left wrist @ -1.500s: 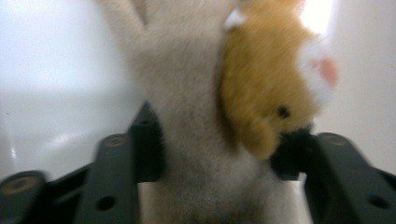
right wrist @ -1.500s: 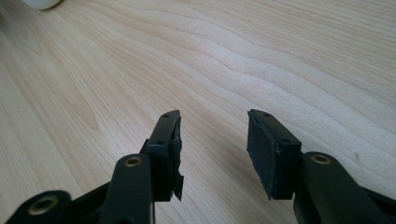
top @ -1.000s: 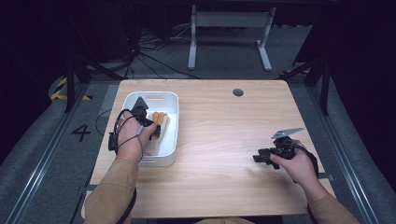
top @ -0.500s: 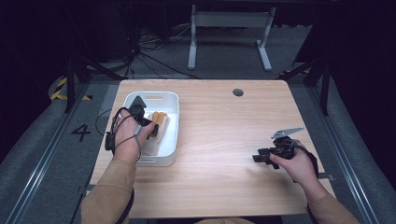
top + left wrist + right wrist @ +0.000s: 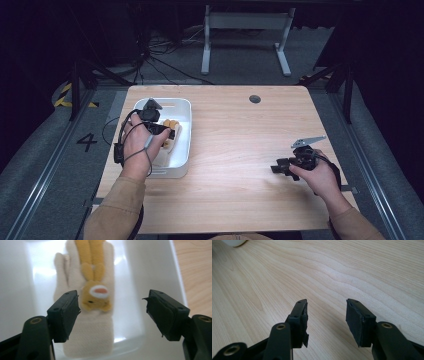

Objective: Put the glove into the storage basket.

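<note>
- High view: the left gripper (image 5: 167, 131) hangs over the white tub (image 5: 184, 131) near the table's (image 5: 240, 150) left edge; against the earlier pictures it has lifted a little off the glove (image 5: 171, 126).
- Left gripper view: the fingers (image 5: 65, 312) stand wide apart and have just been closing slightly, with nothing pressed between them. The glove (image 5: 87, 315) lies flat on the tub floor (image 5: 135, 290) below, so I judge it either just let go or about to be picked up.
- Glove: cream knit, soft and ribbed at the cuff, with a yellow plush rabbit (image 5: 96, 293) sewn on its back.
- Tub: smooth, glossy plastic with rounded corners.
- Right gripper (image 5: 285, 167) rests on the wood-grain table, well to the right of the tub, unmoved; its fingers (image 5: 299, 317) are spread and empty.
</note>
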### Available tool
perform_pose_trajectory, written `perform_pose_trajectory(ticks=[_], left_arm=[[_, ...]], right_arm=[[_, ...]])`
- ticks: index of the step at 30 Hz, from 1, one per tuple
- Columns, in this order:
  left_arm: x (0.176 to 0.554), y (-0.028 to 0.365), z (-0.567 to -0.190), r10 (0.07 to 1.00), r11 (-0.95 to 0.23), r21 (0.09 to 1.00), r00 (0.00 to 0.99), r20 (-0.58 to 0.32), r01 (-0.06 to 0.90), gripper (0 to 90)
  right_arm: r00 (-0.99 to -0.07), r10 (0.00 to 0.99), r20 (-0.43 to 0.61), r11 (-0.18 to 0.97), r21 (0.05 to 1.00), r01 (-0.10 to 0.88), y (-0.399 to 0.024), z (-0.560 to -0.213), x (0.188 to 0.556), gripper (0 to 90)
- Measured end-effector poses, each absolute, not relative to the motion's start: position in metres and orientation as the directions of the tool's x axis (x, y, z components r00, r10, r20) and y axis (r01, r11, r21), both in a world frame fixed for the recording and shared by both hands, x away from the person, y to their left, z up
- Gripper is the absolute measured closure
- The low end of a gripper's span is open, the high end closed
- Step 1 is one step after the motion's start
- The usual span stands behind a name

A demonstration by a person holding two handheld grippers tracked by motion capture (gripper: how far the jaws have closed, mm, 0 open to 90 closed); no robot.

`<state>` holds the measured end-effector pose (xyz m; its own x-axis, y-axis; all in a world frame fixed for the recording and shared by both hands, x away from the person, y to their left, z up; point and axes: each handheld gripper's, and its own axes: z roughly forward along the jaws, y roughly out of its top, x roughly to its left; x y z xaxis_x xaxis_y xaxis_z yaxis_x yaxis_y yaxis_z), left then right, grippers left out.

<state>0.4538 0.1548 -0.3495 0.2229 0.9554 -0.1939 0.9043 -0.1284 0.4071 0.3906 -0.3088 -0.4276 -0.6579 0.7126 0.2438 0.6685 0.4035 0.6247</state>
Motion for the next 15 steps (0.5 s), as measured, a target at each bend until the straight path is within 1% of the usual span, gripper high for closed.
perform_pose_trajectory(ticks=[2,4,7,14,15], left_arm=[[0.450,0.149,-0.346,0.942,-0.153,0.415,0.260,-0.213,0.897,27.6],[0.446,0.143,-0.344,0.937,-0.190,0.411,0.290,-0.195,0.892,27.1],[0.438,0.135,-0.339,0.913,-0.223,0.427,0.341,-0.222,0.876,28.4],[0.422,0.115,-0.331,0.877,-0.295,0.488,0.436,-0.202,0.821,26.0],[0.418,0.110,-0.330,0.868,-0.310,0.475,0.448,-0.212,0.824,28.5]], right_arm=[[-0.657,0.714,0.242,0.403,0.625,0.668,-0.309,-0.428,0.390,52.7],[-0.657,0.714,0.241,0.403,0.627,0.667,-0.310,-0.427,0.390,52.7],[-0.656,0.714,0.243,0.398,0.630,0.666,-0.311,-0.428,0.390,52.3],[-0.645,0.724,0.246,0.389,0.627,0.675,-0.315,-0.429,0.389,51.9],[-0.644,0.725,0.245,0.388,0.627,0.675,-0.315,-0.429,0.389,51.9]])
